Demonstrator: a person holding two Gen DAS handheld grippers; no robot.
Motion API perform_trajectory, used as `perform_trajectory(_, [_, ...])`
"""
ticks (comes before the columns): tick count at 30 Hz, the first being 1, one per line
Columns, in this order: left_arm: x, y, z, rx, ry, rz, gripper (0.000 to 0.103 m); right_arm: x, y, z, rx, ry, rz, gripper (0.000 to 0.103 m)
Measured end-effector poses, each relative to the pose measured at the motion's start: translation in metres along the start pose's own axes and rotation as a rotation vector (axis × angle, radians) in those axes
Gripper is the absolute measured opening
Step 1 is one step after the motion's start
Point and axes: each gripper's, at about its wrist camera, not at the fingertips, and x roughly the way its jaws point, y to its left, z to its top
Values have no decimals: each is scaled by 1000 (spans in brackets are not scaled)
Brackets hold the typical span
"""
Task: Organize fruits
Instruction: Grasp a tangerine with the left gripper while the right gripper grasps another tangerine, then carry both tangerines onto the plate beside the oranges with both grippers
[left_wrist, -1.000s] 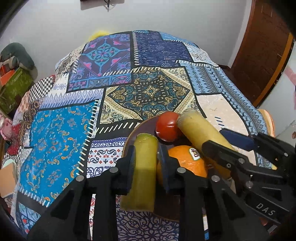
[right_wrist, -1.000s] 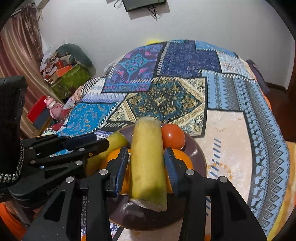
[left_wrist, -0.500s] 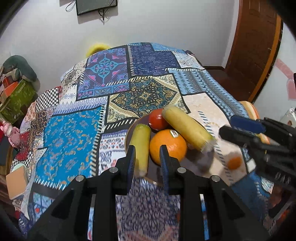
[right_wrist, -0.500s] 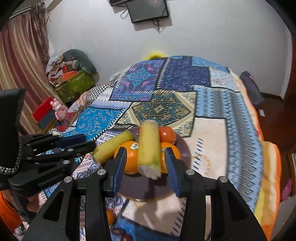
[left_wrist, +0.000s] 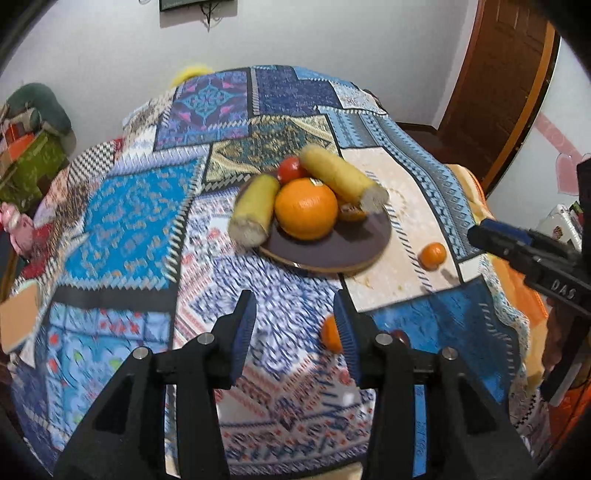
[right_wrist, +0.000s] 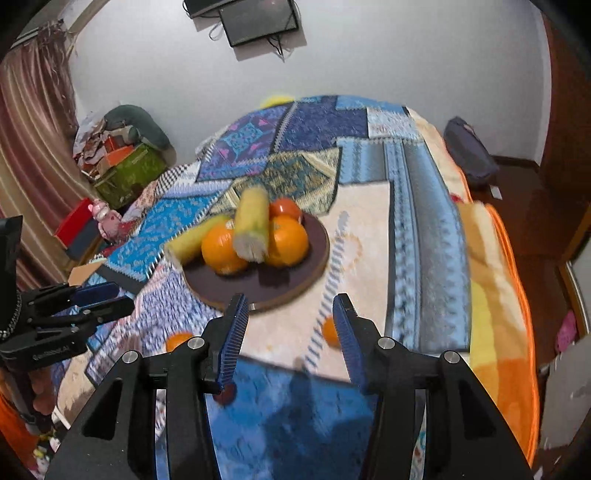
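Hovering well back from the round dark-brown plate (left_wrist: 347, 243), left gripper (left_wrist: 295, 332) and right gripper (right_wrist: 290, 332) both stand spread, holding nothing. Plate carries two yellow-green banana pieces (left_wrist: 255, 210), two oranges (right_wrist: 221, 249) and a red tomato (left_wrist: 290, 168). Small tangerines lie loose on the patchwork cloth (left_wrist: 122, 206): one (left_wrist: 432, 255) beside the plate, another (left_wrist: 330, 334) by the left claw, possibly a dark fruit too; blur hides it. Risk: the banana piece overhanging the rim may roll off if nudged. A second ago both claws gripped banana pieces over the plate; now released, they have withdrawn.
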Motion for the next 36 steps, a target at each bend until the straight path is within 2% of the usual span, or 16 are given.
perform_trajectory(7, [14, -20, -17, 12, 44, -18, 43, -5, -9, -26, 4, 36, -11, 44])
perform_trajectory(13, [32, -34, -24, 9, 80, -44, 43, 0, -18, -35, 4, 63, -29, 44])
perform_trajectory(18, [47, -38, -26, 16, 101, -37, 43, 8, -25, -38, 16, 92, -29, 44])
perform_trajectory(21, [50, -36, -27, 9, 96, -41, 42, 14, -24, -38, 3, 106, -32, 44])
perform_trajectory(23, [52, -34, -27, 2, 100, -51, 36, 19, -23, -37, -7, 114, -34, 44])
perform_trajectory(33, [50, -24, -19, -26, 69, -79, 34, 41, -27, -25, -14, 148, -55, 44])
perform_trajectory(34, [49, -23, -16, -29, 62, -82, 31, 44, -28, -24, -13, 153, -57, 44])
perform_trajectory(35, [48, -22, -14, -30, 56, -85, 16, 47, -28, -23, -9, 156, -60, 44])
perform_trajectory(36, [48, -21, -10, -33, 56, -95, 11, 50, -30, -22, -3, 159, -64, 44])
